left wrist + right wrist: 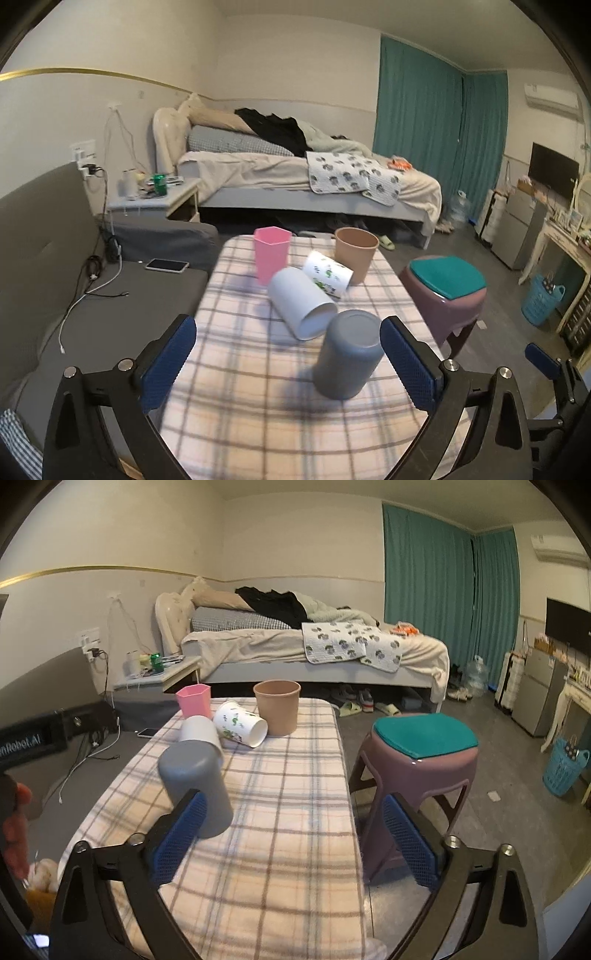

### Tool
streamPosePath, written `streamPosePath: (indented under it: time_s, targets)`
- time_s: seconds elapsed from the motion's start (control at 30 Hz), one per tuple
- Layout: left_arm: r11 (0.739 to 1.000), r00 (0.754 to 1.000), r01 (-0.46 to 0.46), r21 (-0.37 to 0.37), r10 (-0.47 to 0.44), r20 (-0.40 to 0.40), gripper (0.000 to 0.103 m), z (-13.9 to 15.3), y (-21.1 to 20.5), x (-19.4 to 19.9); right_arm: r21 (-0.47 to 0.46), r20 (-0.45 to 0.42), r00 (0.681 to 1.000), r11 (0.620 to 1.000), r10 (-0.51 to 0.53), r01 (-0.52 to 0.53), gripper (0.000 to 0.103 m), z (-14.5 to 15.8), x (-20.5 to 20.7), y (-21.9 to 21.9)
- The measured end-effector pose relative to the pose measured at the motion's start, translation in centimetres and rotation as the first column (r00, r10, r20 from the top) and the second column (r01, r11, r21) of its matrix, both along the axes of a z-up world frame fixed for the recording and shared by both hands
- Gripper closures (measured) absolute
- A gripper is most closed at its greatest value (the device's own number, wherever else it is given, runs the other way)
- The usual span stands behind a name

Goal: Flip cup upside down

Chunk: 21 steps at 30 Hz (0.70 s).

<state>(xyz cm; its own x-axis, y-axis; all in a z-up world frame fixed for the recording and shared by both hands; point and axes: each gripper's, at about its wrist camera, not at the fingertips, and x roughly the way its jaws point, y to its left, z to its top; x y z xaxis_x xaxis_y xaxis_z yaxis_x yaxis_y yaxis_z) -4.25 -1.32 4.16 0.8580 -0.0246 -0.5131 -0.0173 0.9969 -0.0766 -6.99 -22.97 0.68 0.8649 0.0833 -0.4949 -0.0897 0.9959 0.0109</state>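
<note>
In the left wrist view, a phone (167, 265) lies on the grey sofa (122, 306) at the middle left of the frame. The left claw (288, 363) fills the lower part, its blue pads spread wide with nothing between them. The checked worktop (258, 387) runs up the centre. At its far end stands a pink cup (271, 254), upright and open at the top. Just right of it and nearer the camera, a white cup (301, 302) lies on its side, mouth toward the lower right. Behind it a patterned paper cup (327, 273) also lies on its side, against an upright tan cup (355, 253). The grey cup (347, 354) stands upside down, base up, in the lower centre, close inside the claw's right-hand pad; whether it touches the white cup's rim cannot be told. A purple stool (447, 299) with a teal seat stands at the right.

In the right wrist view, the grey cup (195, 786) sits at the centre left, partly behind the left-hand pad of the right claw (295, 840), which is wide open and empty.
</note>
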Motion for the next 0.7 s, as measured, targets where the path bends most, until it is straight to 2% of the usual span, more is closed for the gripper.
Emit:
streamPosePath:
  time_s: [0.3,0.7]
  targets:
    - [0.998,0.999,-0.036,0.046,0.036,0.009,0.0,-1.1,1.9,-3.4,0.011,0.043,0.999,1.0,0.003,-0.004,0.0,0.4,-2.6,2.0]
    - [0.998,0.999,-0.049,0.037,0.049,0.008,0.0,-3.7,2.5,-5.7,0.012,0.028,1.0,1.0,0.011,-0.011,0.0,-0.4,-3.0,2.9]
